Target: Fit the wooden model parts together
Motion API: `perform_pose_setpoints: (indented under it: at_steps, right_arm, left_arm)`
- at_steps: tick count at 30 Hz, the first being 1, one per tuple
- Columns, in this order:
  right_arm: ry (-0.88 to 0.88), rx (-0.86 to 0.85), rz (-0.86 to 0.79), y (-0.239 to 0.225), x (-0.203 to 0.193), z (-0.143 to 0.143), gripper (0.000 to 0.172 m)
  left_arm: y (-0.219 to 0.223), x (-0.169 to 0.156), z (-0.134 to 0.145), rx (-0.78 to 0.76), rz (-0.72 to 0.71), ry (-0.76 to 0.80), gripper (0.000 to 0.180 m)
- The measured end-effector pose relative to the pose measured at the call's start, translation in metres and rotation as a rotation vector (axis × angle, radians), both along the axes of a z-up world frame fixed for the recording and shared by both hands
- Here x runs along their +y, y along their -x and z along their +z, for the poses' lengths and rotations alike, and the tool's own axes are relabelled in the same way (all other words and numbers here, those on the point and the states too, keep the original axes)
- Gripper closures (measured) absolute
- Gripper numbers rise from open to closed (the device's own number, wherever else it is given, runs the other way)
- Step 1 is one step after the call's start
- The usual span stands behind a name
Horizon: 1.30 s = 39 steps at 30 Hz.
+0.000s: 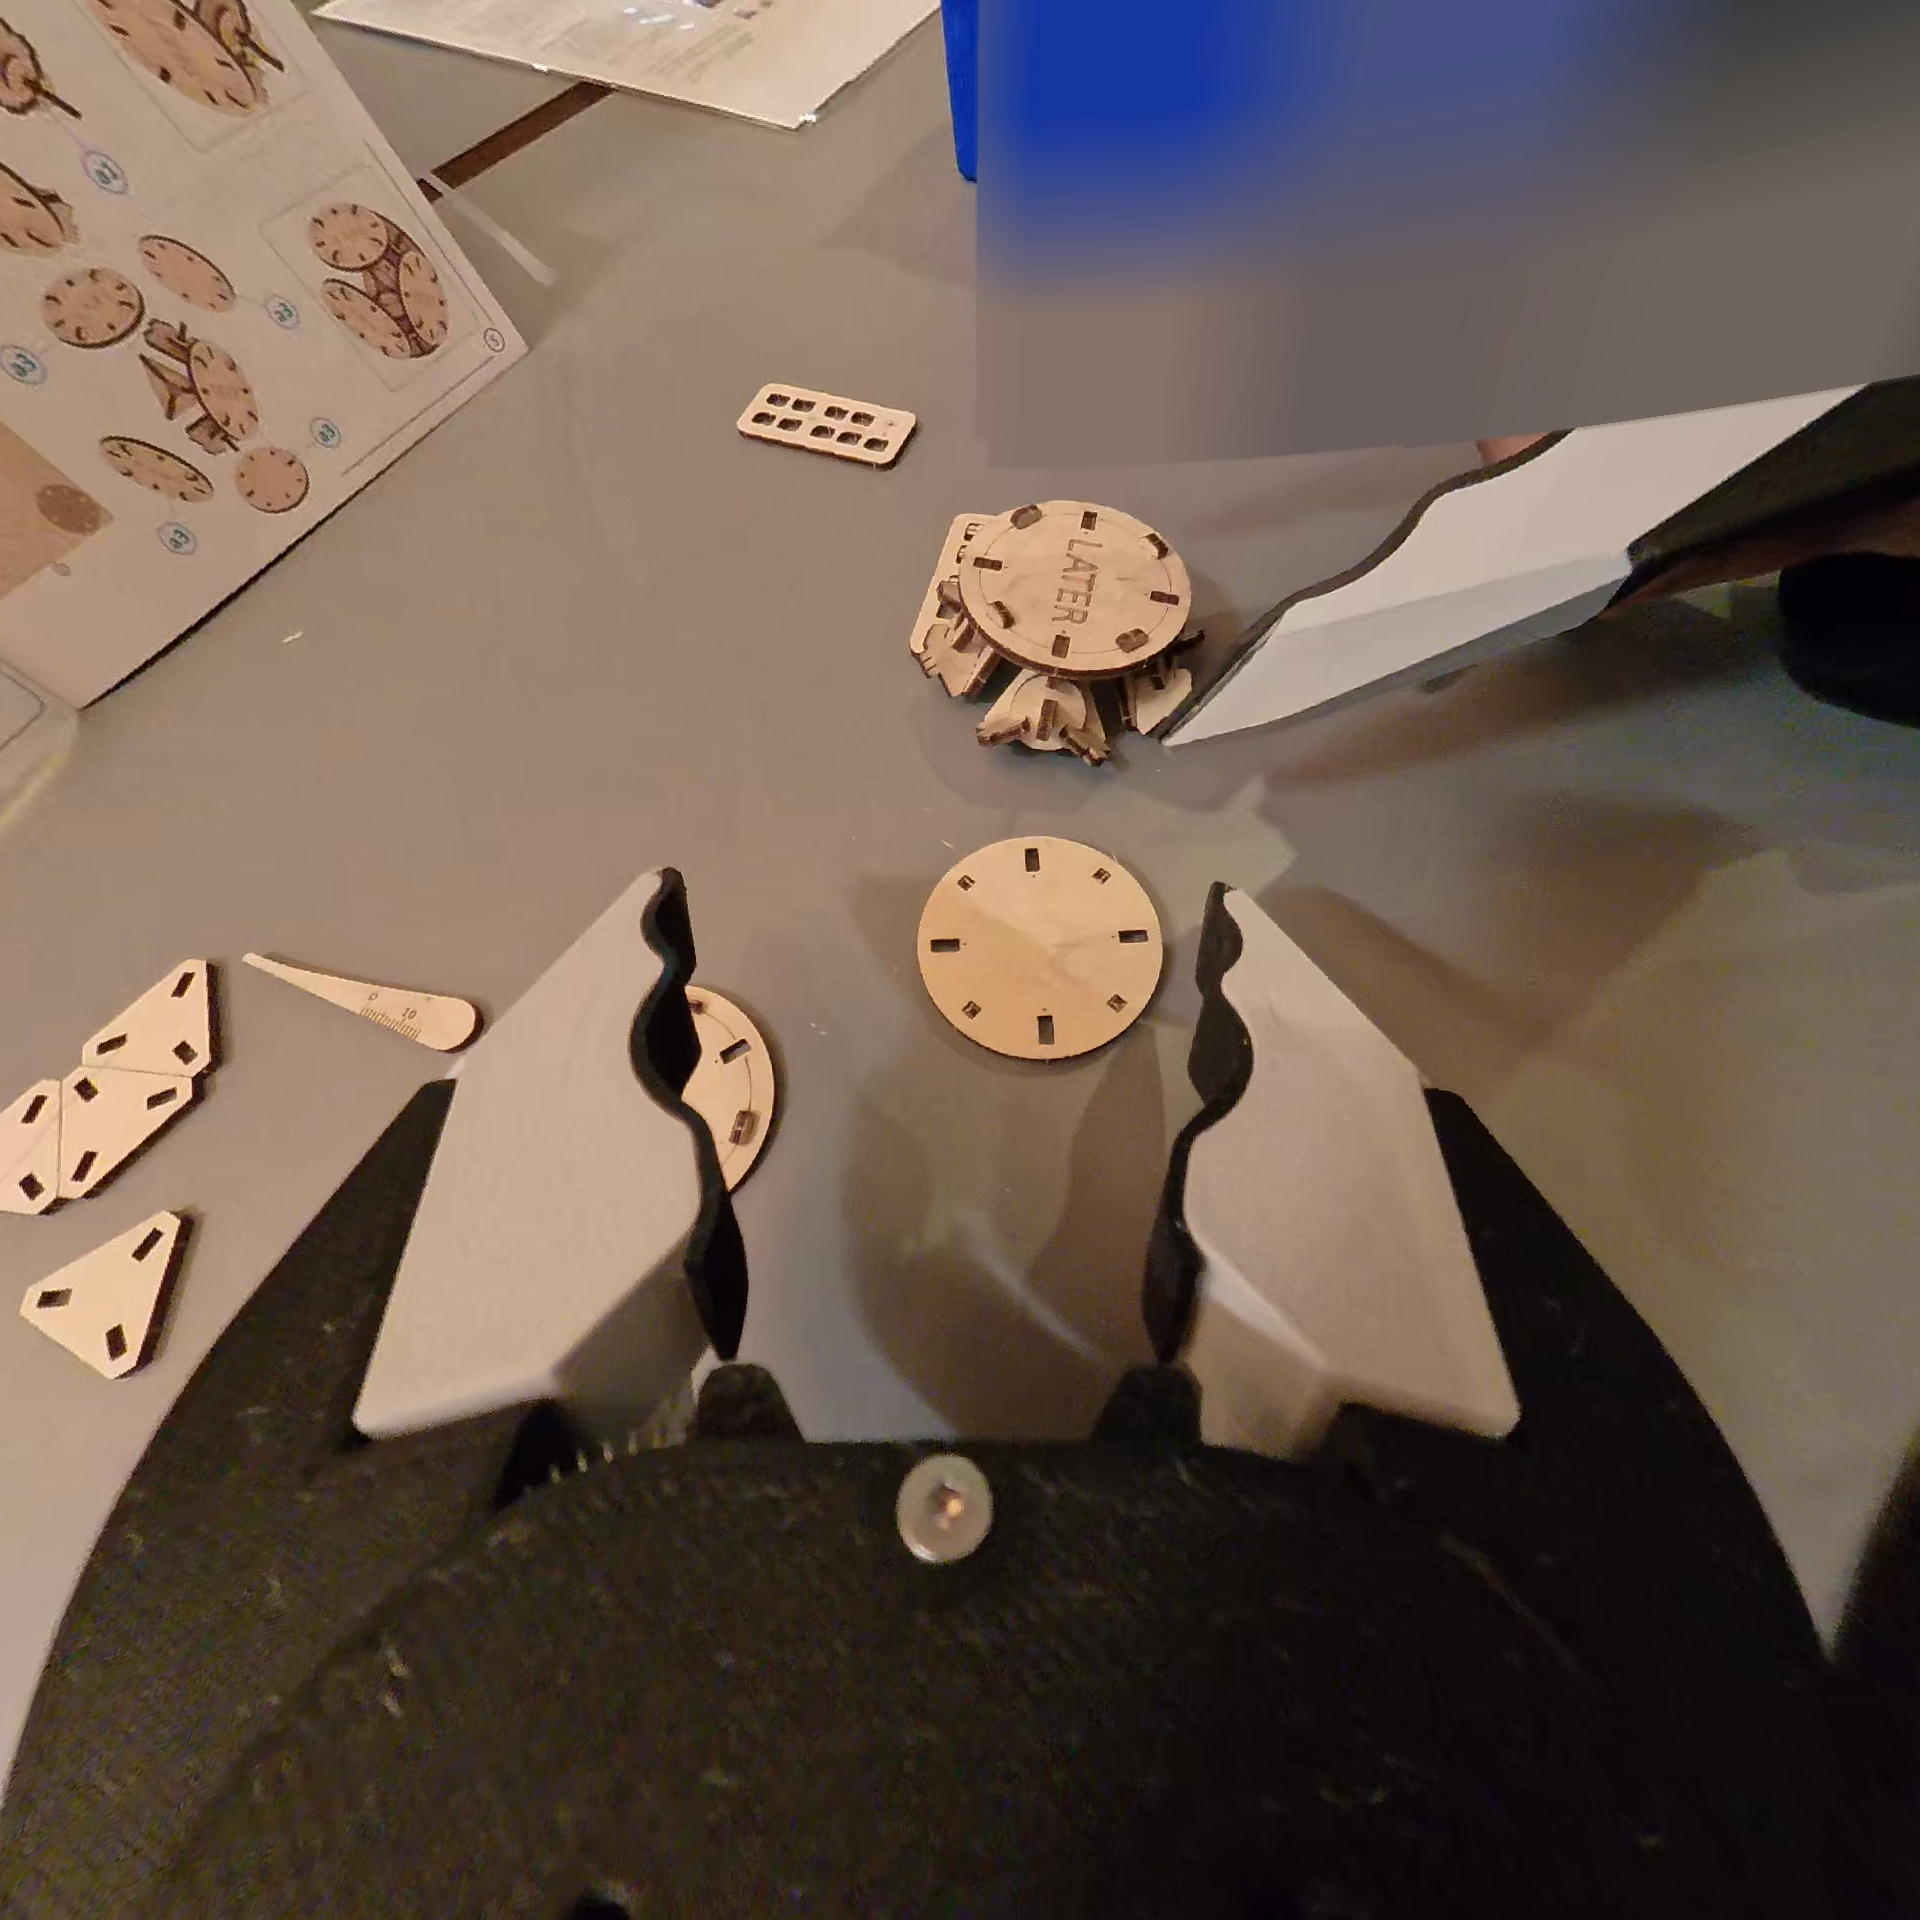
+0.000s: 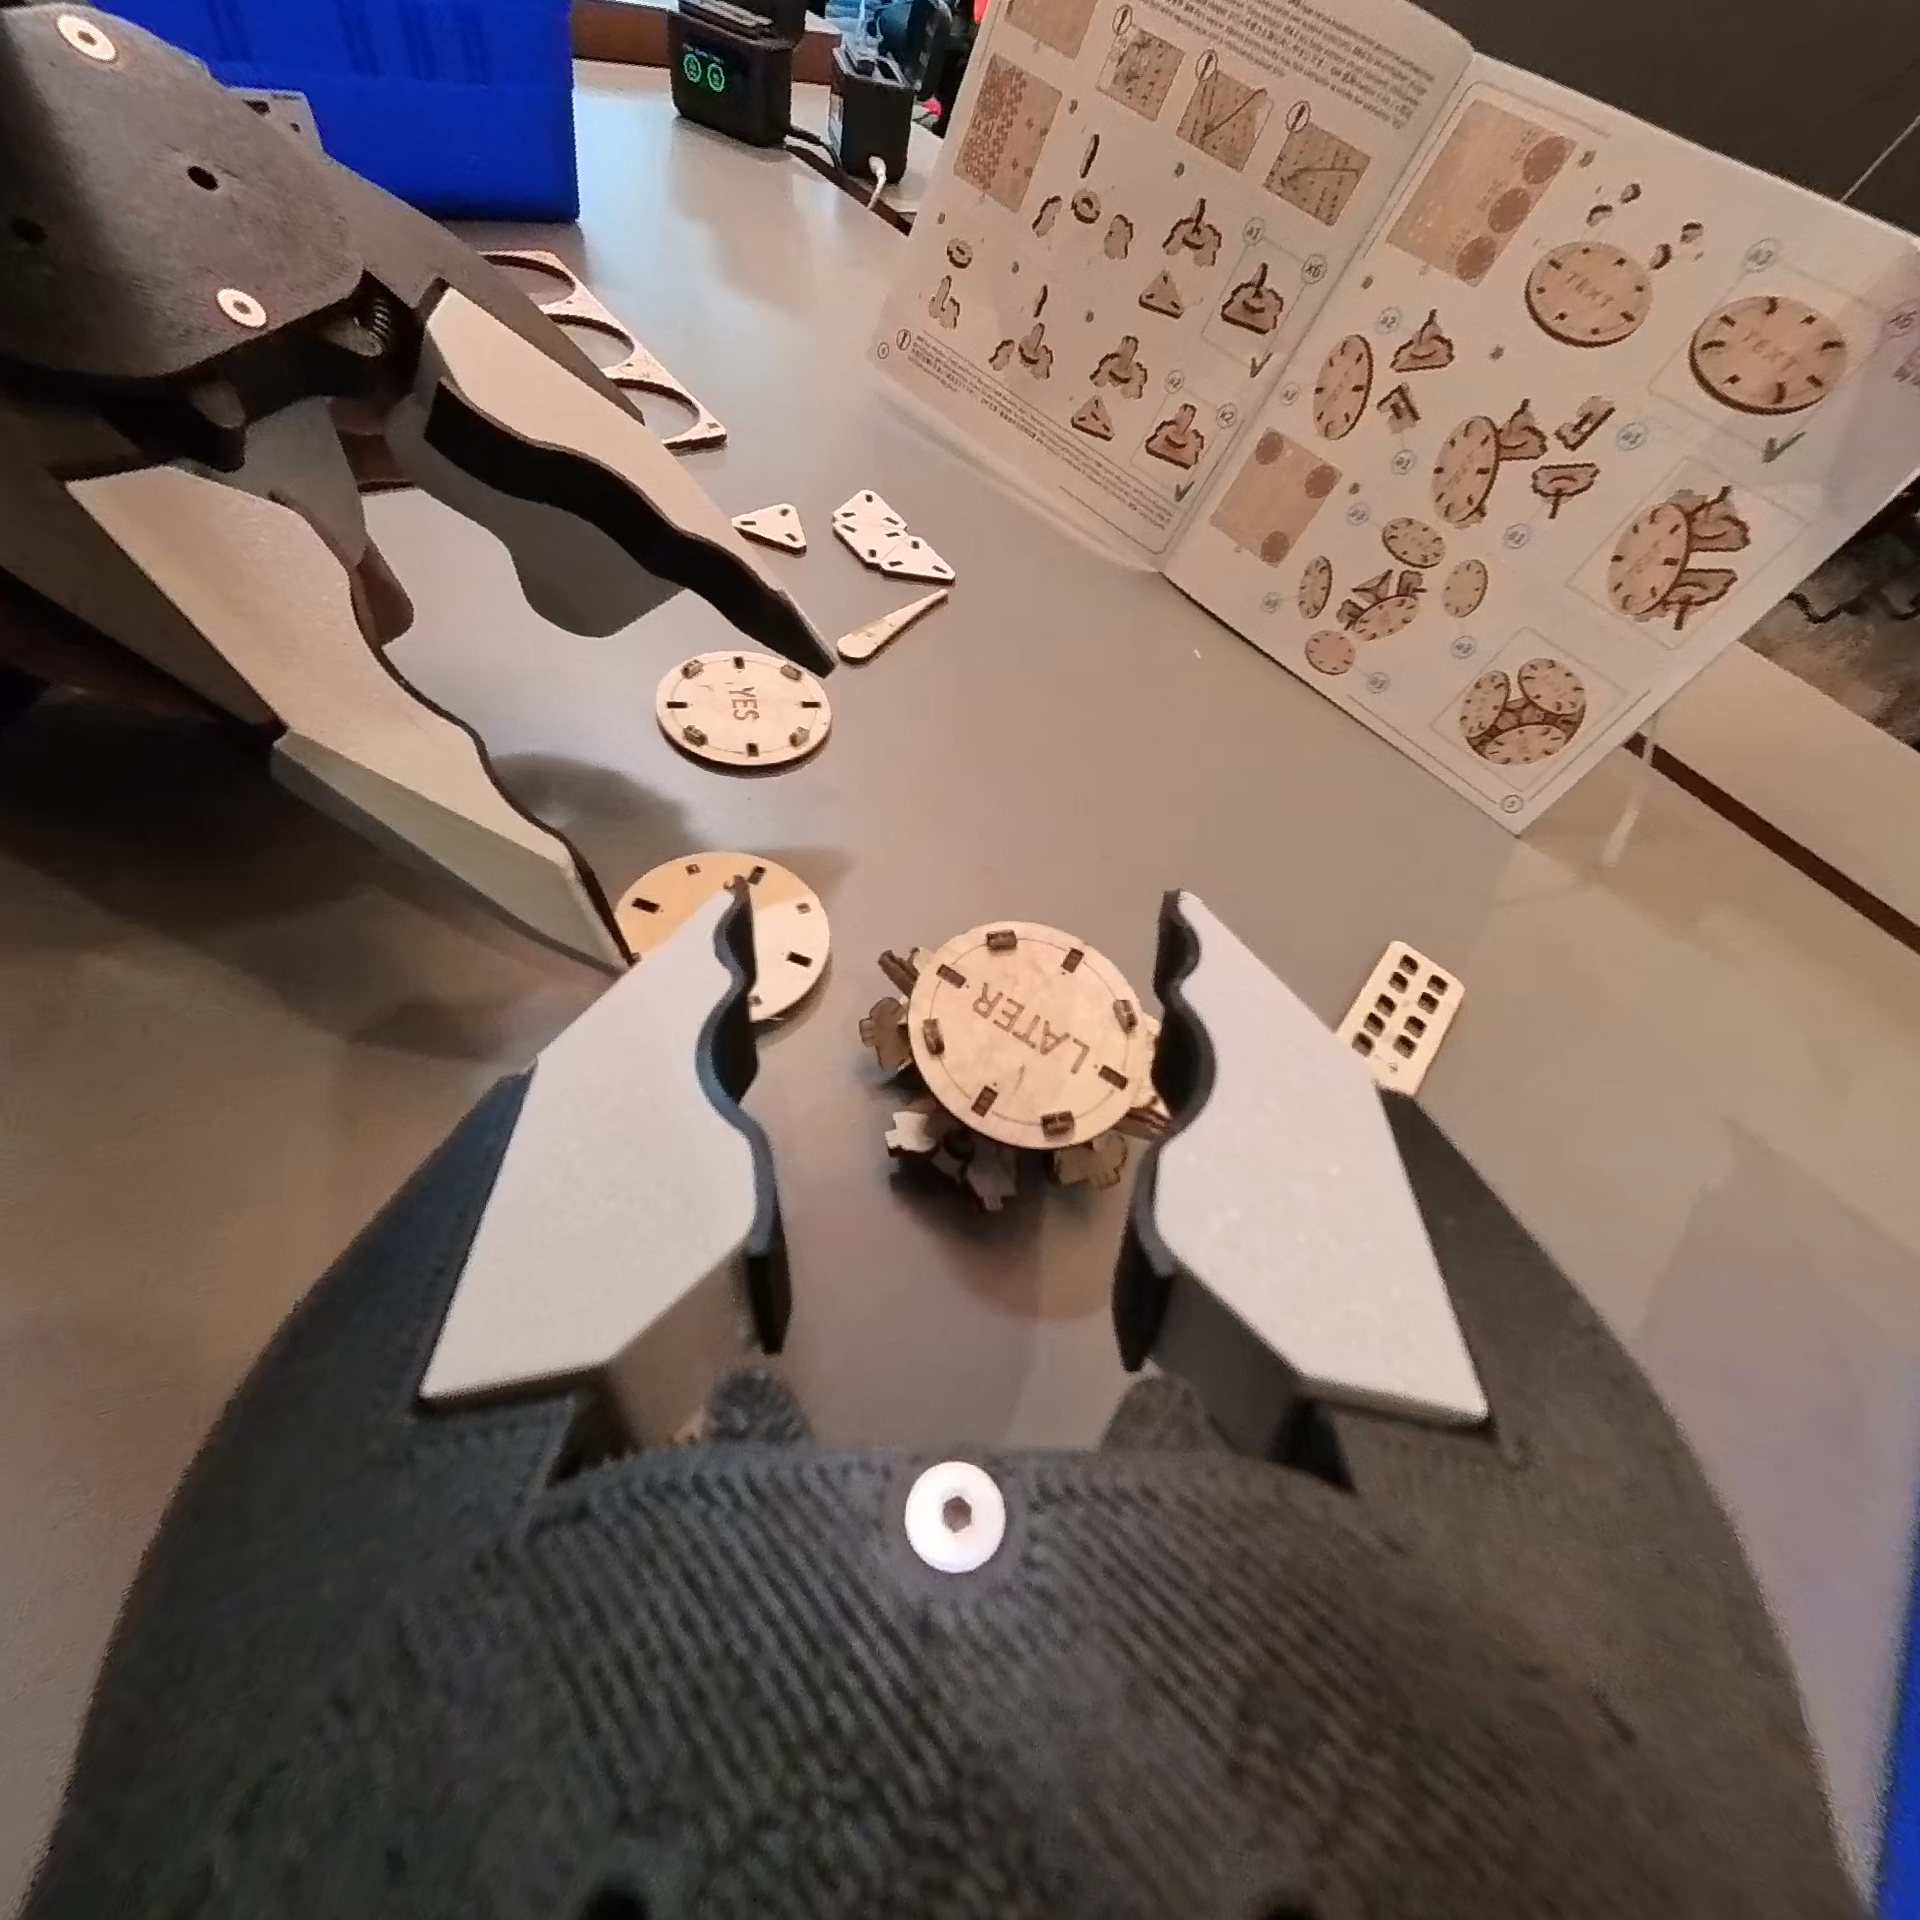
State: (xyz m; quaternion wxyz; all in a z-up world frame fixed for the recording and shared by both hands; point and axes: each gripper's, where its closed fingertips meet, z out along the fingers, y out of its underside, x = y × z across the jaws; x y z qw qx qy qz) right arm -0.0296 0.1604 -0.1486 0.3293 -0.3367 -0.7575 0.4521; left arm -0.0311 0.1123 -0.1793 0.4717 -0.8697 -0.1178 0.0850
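both claws gape, gripping nothing: left claw (image 1: 940, 894) straddles plain disc (image 1: 1039, 948); right claw (image 2: 956, 914) straddles wooden assembly (image 2: 1023, 1055).

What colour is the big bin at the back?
Blue plastic bin; clearest in the right wrist view.

Engraved wording on two wooden discs (image 2: 1029, 1034) (image 2: 744, 707).
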Motion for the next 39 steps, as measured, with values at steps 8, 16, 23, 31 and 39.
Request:
perform_pose_setpoints:
  at_steps: [8, 16, 23, 31, 39]
  right_arm:
    - [-0.007, -0.008, 0.002, 0.000, -0.001, -0.002, 0.094]
    - [-0.002, 0.007, 0.011, -0.001, -0.002, 0.000, 0.100]
    - [0.007, -0.050, -0.027, 0.002, 0.005, -0.008, 0.097]
    - [0.048, -0.172, -0.064, 0.003, 0.012, -0.024, 0.089]
    - [0.089, -0.215, -0.095, 0.004, 0.019, -0.027, 0.094]
  left_arm:
    - [-0.001, 0.000, -0.004, 0.013, -0.006, 0.032, 0.088]
    - [-0.002, 0.001, -0.005, 0.016, -0.016, 0.035, 0.087]
    - [-0.006, 0.002, -0.007, 0.029, -0.034, 0.056, 0.089]
    - [-0.006, 0.002, -0.008, 0.026, -0.039, 0.062, 0.090]
    - [-0.006, 0.002, -0.009, 0.027, -0.039, 0.069, 0.091]
